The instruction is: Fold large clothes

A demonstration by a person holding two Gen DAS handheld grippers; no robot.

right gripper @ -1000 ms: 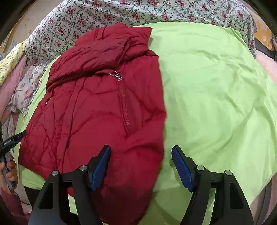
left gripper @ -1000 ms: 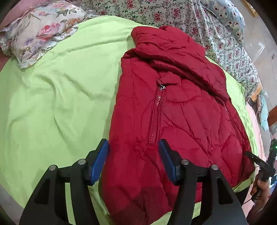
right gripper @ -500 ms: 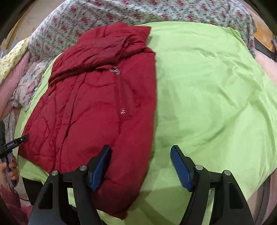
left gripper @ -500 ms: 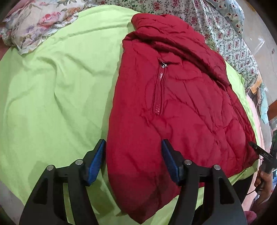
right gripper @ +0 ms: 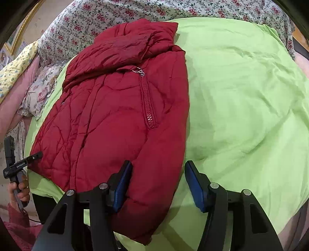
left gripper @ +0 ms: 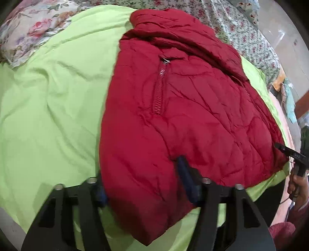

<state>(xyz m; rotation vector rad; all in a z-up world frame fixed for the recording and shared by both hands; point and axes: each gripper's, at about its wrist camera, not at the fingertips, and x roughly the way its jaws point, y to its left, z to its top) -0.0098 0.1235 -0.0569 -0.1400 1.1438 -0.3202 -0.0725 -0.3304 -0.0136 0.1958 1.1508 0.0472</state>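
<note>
Red puffer jacket (left gripper: 183,119) lies zipped on the green sheet (left gripper: 54,108), a sleeve laid over its chest — folding barely begun. Left gripper (left gripper: 142,185) is closing around the hem's left corner, pads already sunk into fabric; right gripper (right gripper: 158,183) is closing over the right corner, outer pad clear.

A home bedroom: green sheet (right gripper: 241,86), floral bedspread (right gripper: 193,7), floral pillow (left gripper: 32,32).
</note>
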